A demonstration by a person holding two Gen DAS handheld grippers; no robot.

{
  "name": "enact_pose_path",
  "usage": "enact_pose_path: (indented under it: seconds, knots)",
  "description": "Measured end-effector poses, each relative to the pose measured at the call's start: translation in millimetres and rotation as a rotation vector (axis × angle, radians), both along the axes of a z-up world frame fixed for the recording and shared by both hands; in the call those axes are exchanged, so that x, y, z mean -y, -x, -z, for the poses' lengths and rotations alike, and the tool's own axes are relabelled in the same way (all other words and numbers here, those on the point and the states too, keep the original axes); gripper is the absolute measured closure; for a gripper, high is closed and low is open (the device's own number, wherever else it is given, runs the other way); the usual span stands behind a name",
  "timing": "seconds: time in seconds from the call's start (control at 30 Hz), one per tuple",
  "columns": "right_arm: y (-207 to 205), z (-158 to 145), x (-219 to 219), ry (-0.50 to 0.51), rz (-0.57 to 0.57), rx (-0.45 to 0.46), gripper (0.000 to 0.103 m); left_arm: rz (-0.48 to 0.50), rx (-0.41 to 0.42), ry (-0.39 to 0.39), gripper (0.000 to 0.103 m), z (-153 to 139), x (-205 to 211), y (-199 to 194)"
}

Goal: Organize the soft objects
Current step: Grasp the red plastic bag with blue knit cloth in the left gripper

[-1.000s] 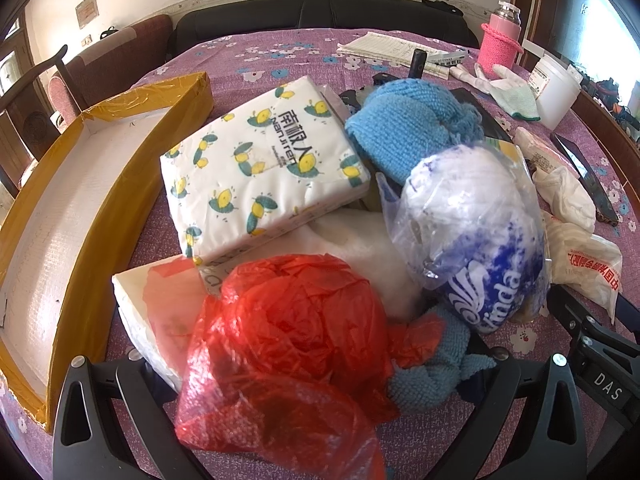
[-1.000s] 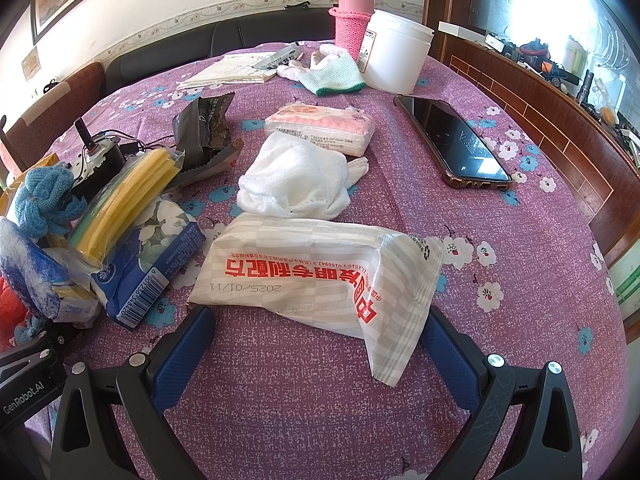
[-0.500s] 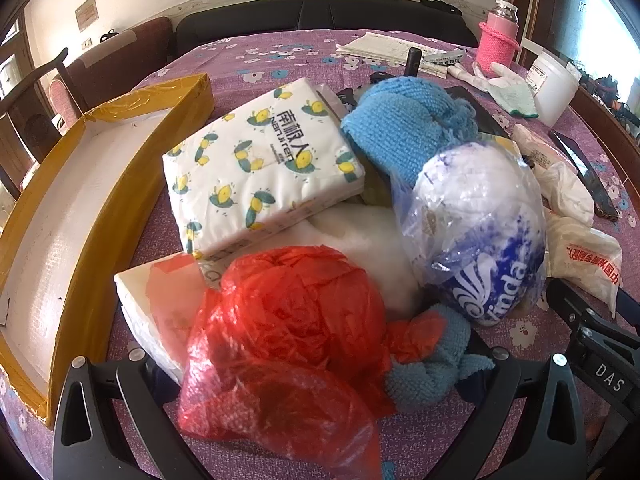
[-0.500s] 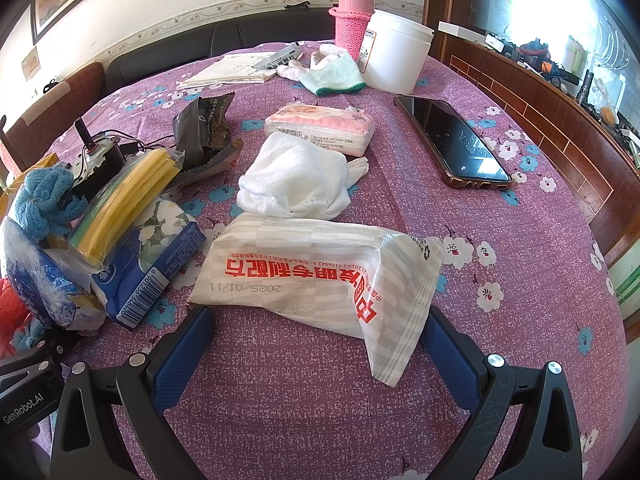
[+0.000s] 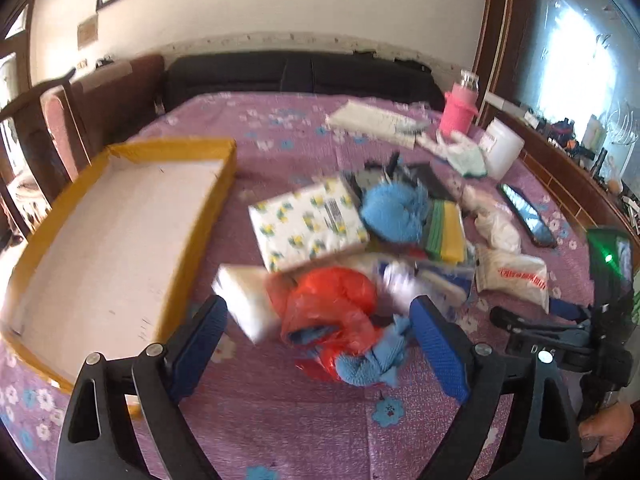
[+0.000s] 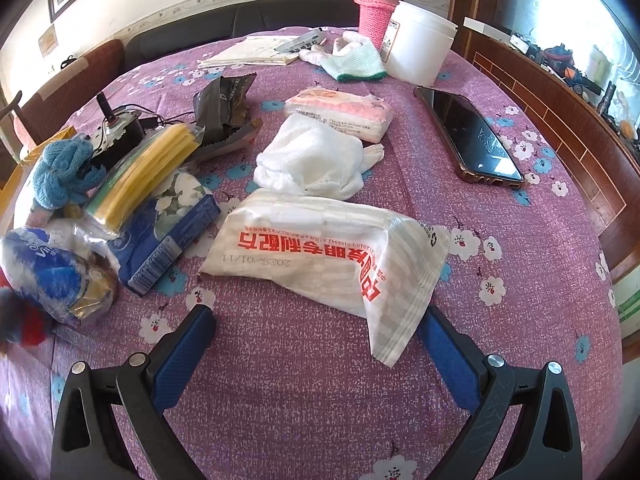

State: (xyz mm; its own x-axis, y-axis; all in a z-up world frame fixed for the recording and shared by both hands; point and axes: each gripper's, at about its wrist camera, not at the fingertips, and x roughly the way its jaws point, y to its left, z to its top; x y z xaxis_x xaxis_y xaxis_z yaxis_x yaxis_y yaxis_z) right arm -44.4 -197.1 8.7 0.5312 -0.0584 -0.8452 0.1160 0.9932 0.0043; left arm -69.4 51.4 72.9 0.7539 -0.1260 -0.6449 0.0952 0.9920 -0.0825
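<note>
In the left wrist view my left gripper (image 5: 320,332) is open, raised above the table, with a red plastic bag (image 5: 328,304) and a blue knit cloth (image 5: 372,360) between its fingers, blurred. Behind lie a lemon-print tissue pack (image 5: 308,224), a blue towel (image 5: 394,212) and a white block (image 5: 248,300). The yellow-rimmed cardboard box (image 5: 224,184) is at left. In the right wrist view my right gripper (image 6: 316,344) is open, just in front of a white pack with red print (image 6: 328,252). A white cloth (image 6: 312,160) and pink tissue pack (image 6: 340,112) lie beyond.
A phone (image 6: 472,136), white tub (image 6: 420,52), pink bottle (image 6: 376,4), papers (image 6: 256,50) and a green-trimmed glove (image 6: 356,64) sit at the back. A yellow sponge pack (image 6: 144,172), blue tissue pack (image 6: 172,228) and Vinda bag (image 6: 44,272) lie left. The right gripper (image 5: 560,332) shows in the left view.
My left gripper has pulled back and risen quickly; the pile looks farther and the whole box shows. The red bag and blue cloth sit lower between its fingers. The right gripper has not moved.
</note>
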Motion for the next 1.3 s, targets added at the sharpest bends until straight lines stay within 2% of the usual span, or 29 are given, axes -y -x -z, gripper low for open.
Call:
enact_pose_path:
  seconds: [0.07, 0.1, 0.17, 0.23, 0.3, 0.33, 0.4, 0.47, 0.53, 0.6, 0.67, 0.73, 0.83, 0.97, 1.03, 1.07, 1.1, 1.2, 1.3]
  knots:
    - [7.3, -3.9, -0.9, 0.024, -0.001, 0.003, 0.001, -0.034, 0.126, -0.040, 0.009, -24.2, -13.1, 16.4]
    - [14.6, -11.0, -1.7, 0.034, -0.002, 0.033, 0.003, -0.050, 0.179, -0.060, 0.001, -33.3, -19.5, 23.4]
    - [30.7, -33.0, -2.1, 0.024, 0.002, 0.141, 0.005, -0.066, 0.248, -0.093, 0.000, -43.2, -30.6, 30.9]
    - [48.8, -62.2, -1.5, -0.001, 0.021, 0.313, 0.004, -0.065, 0.236, -0.106, 0.000, -45.1, -36.3, 28.7]
    - [53.4, -82.1, -3.4, -0.034, 0.007, 0.432, 0.000, -0.017, 0.144, -0.078, 0.000, -36.4, -39.6, 23.9]
    - [46.4, -84.7, -6.8, -0.025, 0.002, 0.427, 0.000, 0.005, 0.092, -0.058, 0.000, -29.9, -39.6, 21.4]
    - [22.2, -80.2, -16.3, 0.029, -0.014, 0.360, 0.000, 0.034, 0.017, -0.047, 0.000, -15.6, -35.9, 20.4]
    - [10.3, -68.3, -20.8, 0.065, -0.011, 0.393, 0.000, 0.039, -0.022, -0.074, 0.000, -4.2, -28.9, 20.7]
    - [6.8, -51.6, -22.2, 0.093, 0.000, 0.415, 0.000, 0.042, -0.040, -0.068, 0.006, 0.6, -27.1, 19.6]
    - [-2.6, -39.2, -17.9, 0.099, 0.010, 0.330, 0.001, 0.060, -0.068, -0.039, 0.029, 1.9, -25.8, 12.4]
    - [-1.7, -41.6, -9.5, 0.062, 0.009, 0.358, 0.004, 0.085, -0.107, -0.013, 0.041, 4.4, -22.3, -0.3]
    - [0.2, -42.6, -5.2, 0.064, 0.015, 0.370, 0.003, 0.100, -0.128, -0.020, 0.041, 7.8, -14.5, -15.3]
    - [-4.9, -38.4, -3.3, 0.049, 0.005, 0.341, 0.003, 0.111, -0.155, -0.073, 0.041, 11.5, -1.7, -31.0]
    - [-9.1, -35.3, -5.0, 0.040, -0.006, 0.324, 0.003, 0.166, -0.196, -0.063, 0.036, 18.8, 8.2, -28.1]
    - [-11.0, -33.7, -5.1, 0.037, -0.010, 0.311, 0.003, 0.168, -0.207, -0.079, 0.036, 27.7, 12.3, -24.3]
    - [-11.8, -32.9, -5.1, 0.036, -0.011, 0.305, 0.003, 0.164, -0.208, -0.080, 0.050, 31.3, 12.7, -22.9]
    - [-12.1, -32.2, -5.1, 0.036, -0.011, 0.302, 0.003, 0.159, -0.212, -0.067, 0.071, 33.5, 11.6, -22.1]
    - [-11.6, -31.5, -4.1, 0.032, -0.007, 0.301, 0.003, 0.149, -0.221, 0.063, 0.071, 31.7, -2.2, -19.5]
    - [-12.2, -30.8, -3.1, 0.026, -0.005, 0.296, 0.003, 0.119, -0.199, 0.113, 0.067, 27.3, -11.5, -16.0]
